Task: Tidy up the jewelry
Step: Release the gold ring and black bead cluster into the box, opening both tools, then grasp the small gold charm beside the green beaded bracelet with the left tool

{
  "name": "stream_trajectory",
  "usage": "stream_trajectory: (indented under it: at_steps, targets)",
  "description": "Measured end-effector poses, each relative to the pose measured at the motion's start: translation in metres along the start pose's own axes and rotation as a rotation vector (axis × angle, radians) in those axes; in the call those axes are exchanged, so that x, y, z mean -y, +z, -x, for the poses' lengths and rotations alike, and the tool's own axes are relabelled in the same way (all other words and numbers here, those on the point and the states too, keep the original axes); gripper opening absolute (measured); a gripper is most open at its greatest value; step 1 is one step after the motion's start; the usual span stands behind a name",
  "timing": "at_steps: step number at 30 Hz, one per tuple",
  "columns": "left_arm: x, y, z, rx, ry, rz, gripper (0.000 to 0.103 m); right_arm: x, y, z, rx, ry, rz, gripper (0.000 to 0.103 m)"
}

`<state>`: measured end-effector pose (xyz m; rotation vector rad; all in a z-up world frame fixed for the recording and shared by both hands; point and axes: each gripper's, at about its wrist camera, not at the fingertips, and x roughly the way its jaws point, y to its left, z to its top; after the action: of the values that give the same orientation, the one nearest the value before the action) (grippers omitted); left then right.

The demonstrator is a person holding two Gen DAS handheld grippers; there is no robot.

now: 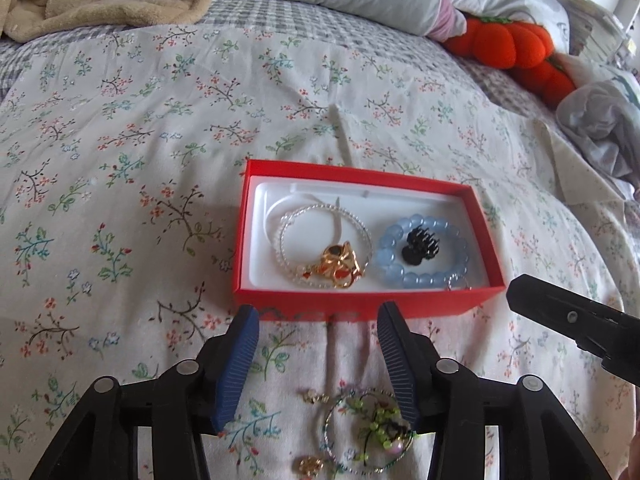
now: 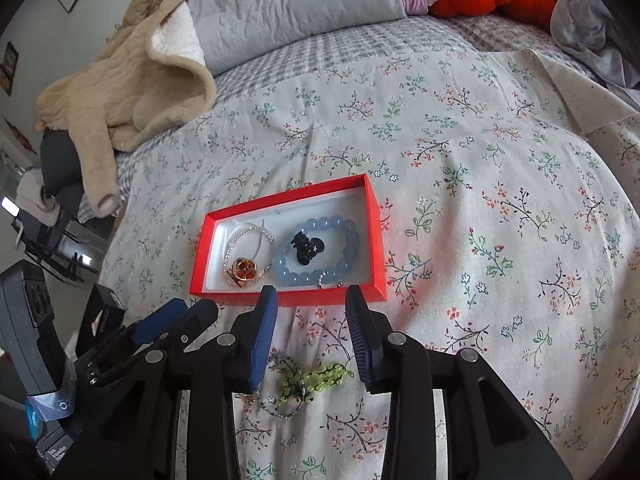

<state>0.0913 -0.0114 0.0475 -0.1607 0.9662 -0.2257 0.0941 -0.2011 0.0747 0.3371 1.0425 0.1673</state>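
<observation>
A red box [image 1: 360, 306] with a white lining lies on the floral bedspread. It holds a clear bead bracelet [image 1: 288, 216], a gold and orange brooch [image 1: 340, 266], a blue bead bracelet [image 1: 400, 276], a black hair claw [image 1: 420, 246] and a small ring [image 2: 330, 278]. Just short of the box's near wall, my left gripper [image 1: 316, 312] stands open with nothing between its pads. My right gripper [image 2: 311, 294] is open and empty too, beside the left one. On the bedspread under both lie a thin bracelet tangled with green beads [image 1: 368, 428] and small gold pieces [image 1: 310, 466].
A beige blanket [image 2: 132, 92] and grey pillows [image 2: 288, 8] lie at the head of the bed. Orange pumpkin plushes [image 1: 508, 46] and a crumpled grey cloth [image 1: 604, 120] sit at the far right. The bed's edge drops off at the left of the right wrist view.
</observation>
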Motion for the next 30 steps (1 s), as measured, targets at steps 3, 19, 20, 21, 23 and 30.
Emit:
stream_trajectory:
  at_steps: [3, 19, 20, 21, 23, 30]
  targets:
    - [0.001, -0.005, 0.003, -0.016, 0.012, -0.006, 0.056, -0.002, -0.006, 0.003, -0.012, -0.015, 0.008, 0.039]
    - [-0.017, -0.039, -0.001, -0.193, 0.161, -0.014, 0.086, -0.002, -0.037, -0.001, -0.119, -0.136, 0.024, 0.068]
    - [-0.017, -0.042, -0.003, -0.209, 0.159, -0.018, 0.086, -0.002, -0.038, -0.003, -0.131, -0.147, 0.027, 0.068]
    - [-0.018, -0.044, -0.005, -0.225, 0.157, -0.020, 0.086, -0.002, -0.040, -0.005, -0.141, -0.154, 0.032, 0.068]
    - [-0.019, -0.047, -0.008, -0.252, 0.142, -0.020, 0.086, -0.003, -0.042, -0.008, -0.160, -0.162, 0.046, 0.068]
    - [-0.020, -0.055, -0.020, -0.319, 0.047, 0.055, 0.080, -0.002, -0.049, -0.020, -0.207, -0.185, 0.060, 0.069]
